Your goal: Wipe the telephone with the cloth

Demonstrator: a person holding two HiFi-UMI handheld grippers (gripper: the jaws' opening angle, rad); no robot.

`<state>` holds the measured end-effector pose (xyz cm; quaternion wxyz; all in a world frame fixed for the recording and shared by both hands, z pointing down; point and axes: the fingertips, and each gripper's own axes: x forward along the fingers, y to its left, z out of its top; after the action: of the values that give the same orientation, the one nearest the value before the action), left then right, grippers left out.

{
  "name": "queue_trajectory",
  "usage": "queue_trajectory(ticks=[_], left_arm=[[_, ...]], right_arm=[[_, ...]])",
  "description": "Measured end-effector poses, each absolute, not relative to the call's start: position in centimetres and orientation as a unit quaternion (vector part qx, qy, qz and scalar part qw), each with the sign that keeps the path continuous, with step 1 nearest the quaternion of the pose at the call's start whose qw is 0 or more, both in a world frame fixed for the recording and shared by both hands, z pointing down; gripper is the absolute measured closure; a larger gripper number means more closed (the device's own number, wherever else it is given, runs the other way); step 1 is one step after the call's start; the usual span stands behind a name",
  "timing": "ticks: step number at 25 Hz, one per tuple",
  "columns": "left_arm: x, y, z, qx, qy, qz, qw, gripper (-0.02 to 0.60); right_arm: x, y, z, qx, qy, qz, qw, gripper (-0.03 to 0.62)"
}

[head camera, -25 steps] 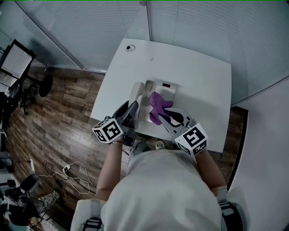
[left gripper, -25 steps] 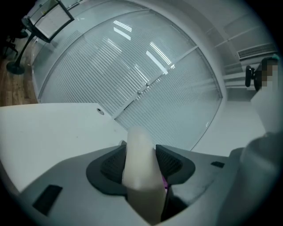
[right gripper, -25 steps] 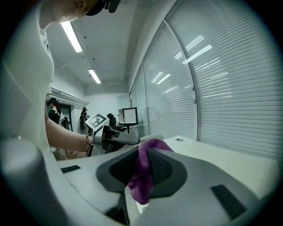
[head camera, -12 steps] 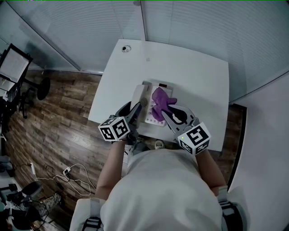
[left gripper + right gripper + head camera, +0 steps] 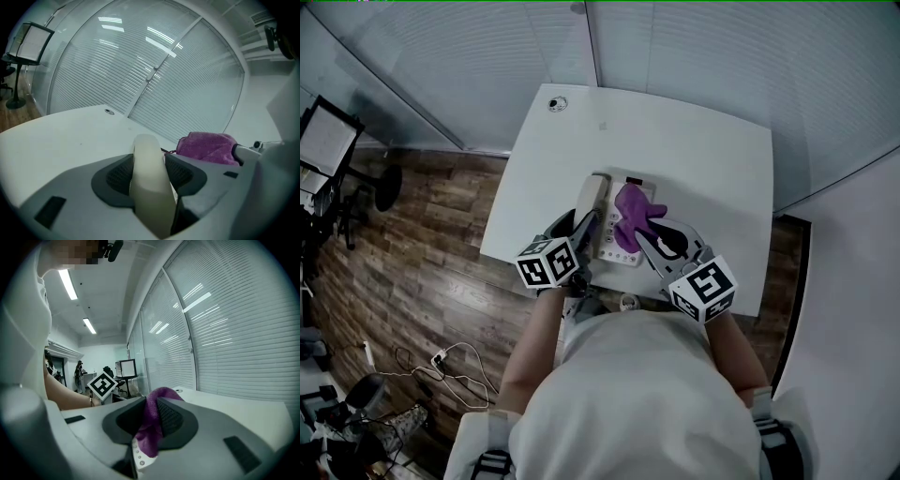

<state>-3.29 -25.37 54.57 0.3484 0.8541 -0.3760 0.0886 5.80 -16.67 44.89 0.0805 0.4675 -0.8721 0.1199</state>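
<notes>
Head view, the telephone (image 5: 614, 251) sits near the front edge of the white table (image 5: 712, 159), partly under the purple cloth (image 5: 633, 214); left gripper view, the left gripper (image 5: 149, 168) is clamped on the cream handset (image 5: 147, 147), hiding the telephone behind it; right gripper view, the right gripper (image 5: 152, 416) pinches the cloth, blinds (image 5: 243, 333) behind.

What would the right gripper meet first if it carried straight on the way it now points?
Probably the telephone: the right gripper, shut on the purple cloth, tilts down toward it; depth is unclear.
</notes>
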Motion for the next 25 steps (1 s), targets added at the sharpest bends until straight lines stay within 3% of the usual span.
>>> queue_trajectory(ticks=[25], left_arm=[[-1.2,-25.8,57.1,0.853,-0.39,0.174,0.3,0.357]], right_arm=[[7.0,-16.4,44.9,0.474,-0.868,0.124,0.076,0.513]])
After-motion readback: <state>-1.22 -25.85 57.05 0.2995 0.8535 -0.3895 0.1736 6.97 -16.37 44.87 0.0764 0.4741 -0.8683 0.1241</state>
